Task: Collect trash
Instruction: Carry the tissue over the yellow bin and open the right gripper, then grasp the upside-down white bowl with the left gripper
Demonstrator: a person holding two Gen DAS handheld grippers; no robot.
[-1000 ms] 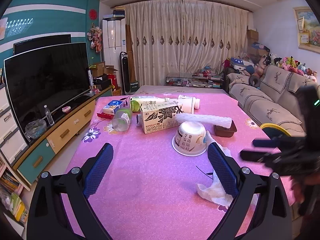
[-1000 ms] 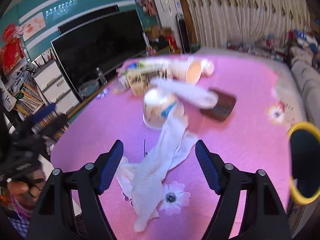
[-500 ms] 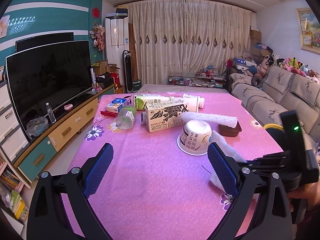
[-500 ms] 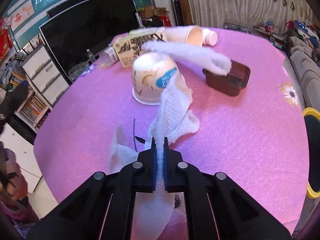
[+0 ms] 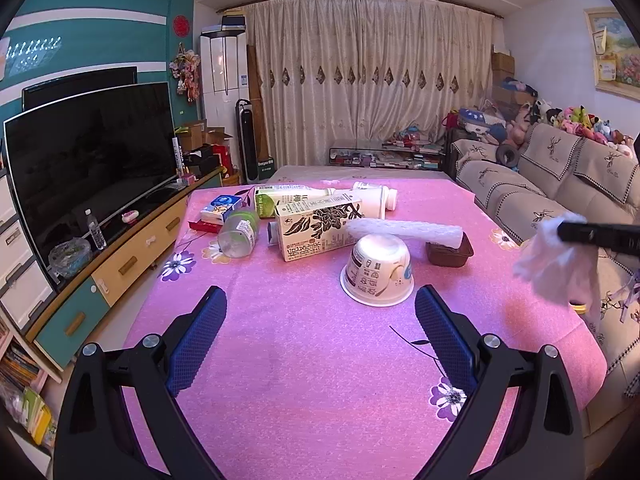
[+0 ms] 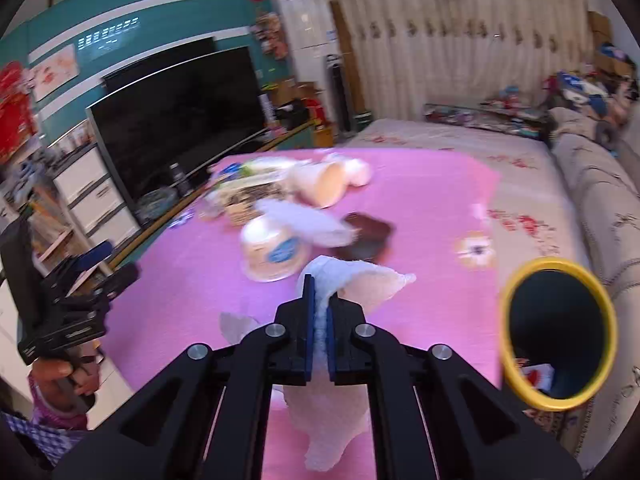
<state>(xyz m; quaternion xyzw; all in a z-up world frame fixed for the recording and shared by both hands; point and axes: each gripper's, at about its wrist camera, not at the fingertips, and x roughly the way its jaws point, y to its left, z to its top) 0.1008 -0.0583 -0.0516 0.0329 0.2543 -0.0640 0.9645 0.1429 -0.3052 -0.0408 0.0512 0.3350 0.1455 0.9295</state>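
My right gripper (image 6: 319,304) is shut on a white crumpled paper towel (image 6: 352,280) and holds it above the pink table, left of the yellow-rimmed trash bin (image 6: 556,332). In the left wrist view the towel (image 5: 552,264) hangs from the right gripper at the table's right edge. My left gripper (image 5: 320,336) is open and empty above the near part of the table (image 5: 304,360). Ahead of it lie an upturned white bowl (image 5: 378,274), a milk carton (image 5: 320,226), a white foam roll (image 5: 404,230), a brown tray (image 5: 448,250) and a clear bottle (image 5: 238,234).
More cartons and a white bottle (image 5: 372,200) lie at the table's far end. A TV (image 5: 88,152) on a cabinet stands to the left. A sofa (image 5: 560,184) runs along the right, with the bin beside the table edge.
My right gripper closed on the paper towel, lifted it off the table and swung it right toward the bin. My left gripper stayed open and nearly still.
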